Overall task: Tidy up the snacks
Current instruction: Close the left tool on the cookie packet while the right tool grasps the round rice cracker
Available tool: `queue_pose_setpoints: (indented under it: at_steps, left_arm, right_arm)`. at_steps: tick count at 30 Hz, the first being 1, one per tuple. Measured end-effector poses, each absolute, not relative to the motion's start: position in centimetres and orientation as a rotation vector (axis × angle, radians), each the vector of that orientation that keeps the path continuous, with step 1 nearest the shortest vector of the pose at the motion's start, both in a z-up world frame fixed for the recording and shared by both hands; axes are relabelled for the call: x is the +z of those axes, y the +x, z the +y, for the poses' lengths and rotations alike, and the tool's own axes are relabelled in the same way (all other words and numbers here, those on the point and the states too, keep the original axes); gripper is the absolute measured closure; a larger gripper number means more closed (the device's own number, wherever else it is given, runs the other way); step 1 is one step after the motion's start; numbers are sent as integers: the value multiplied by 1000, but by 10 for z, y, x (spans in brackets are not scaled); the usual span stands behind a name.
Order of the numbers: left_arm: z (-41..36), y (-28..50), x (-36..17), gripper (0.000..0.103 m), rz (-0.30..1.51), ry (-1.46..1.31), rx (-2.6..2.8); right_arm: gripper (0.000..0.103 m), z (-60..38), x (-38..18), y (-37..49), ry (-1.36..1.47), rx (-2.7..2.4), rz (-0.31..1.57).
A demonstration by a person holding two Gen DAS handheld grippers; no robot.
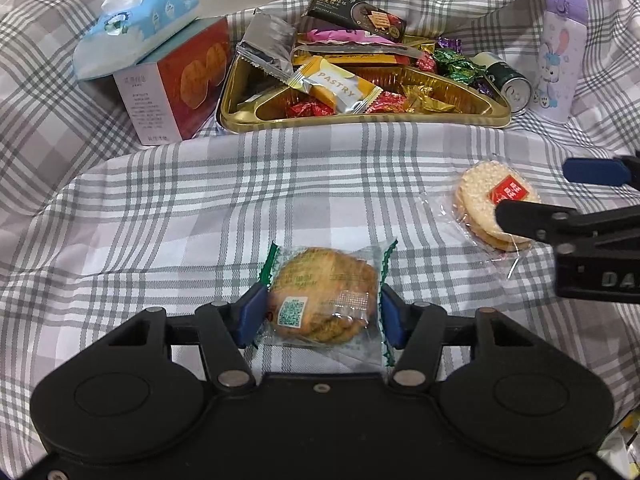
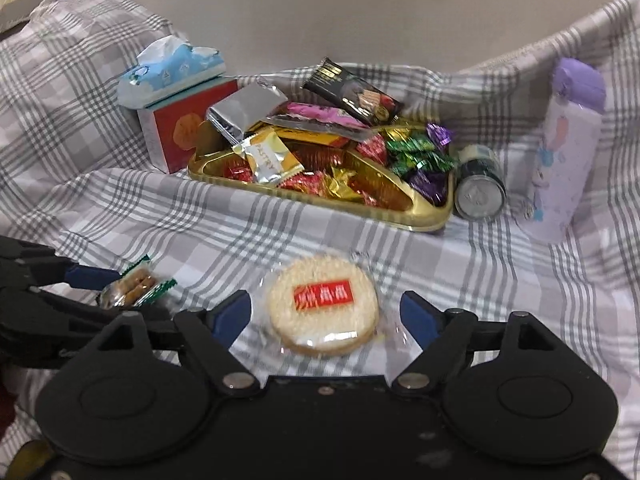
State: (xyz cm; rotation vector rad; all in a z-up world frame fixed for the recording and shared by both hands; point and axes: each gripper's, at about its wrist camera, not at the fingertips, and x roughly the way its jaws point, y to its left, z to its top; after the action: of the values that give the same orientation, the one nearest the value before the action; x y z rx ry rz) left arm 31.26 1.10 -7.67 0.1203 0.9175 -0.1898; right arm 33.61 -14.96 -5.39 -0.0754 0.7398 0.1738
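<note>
A wrapped brown cookie (image 1: 324,300) lies on the checked bedsheet (image 1: 180,200), between the blue pads of the left tool (image 1: 318,314). The pads sit against the packet's sides, though whether they truly press it is hard to judge. Just beside it to the right, a wrapped round rice cracker (image 2: 323,303) lies flat between the right tool's (image 2: 326,316) spread pads, untouched. Beyond stands the gold tray (image 1: 400,120), heaped with sweets. Each tool would do well to close on the biscuit itself, not the slippery film, gently enough to avoid cracking, then lift straight up before carrying to the tray.
</note>
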Motion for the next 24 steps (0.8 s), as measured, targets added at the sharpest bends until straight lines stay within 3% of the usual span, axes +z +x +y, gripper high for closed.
queue_pose_setpoints:
  at_steps: [12,19,24]
  left_arm:
    - [11,314,-77,41,918,108,-185]
    - [10,314,-78,41,920,109,-174]
    - [11,315,-77,42,924,98,-169]
  right_arm:
    - [15,-138,-79,363,-179,198,786]
    - [9,-137,-88,367,-171,211,781]
    - [19,-141,-88,364,-144,239,782]
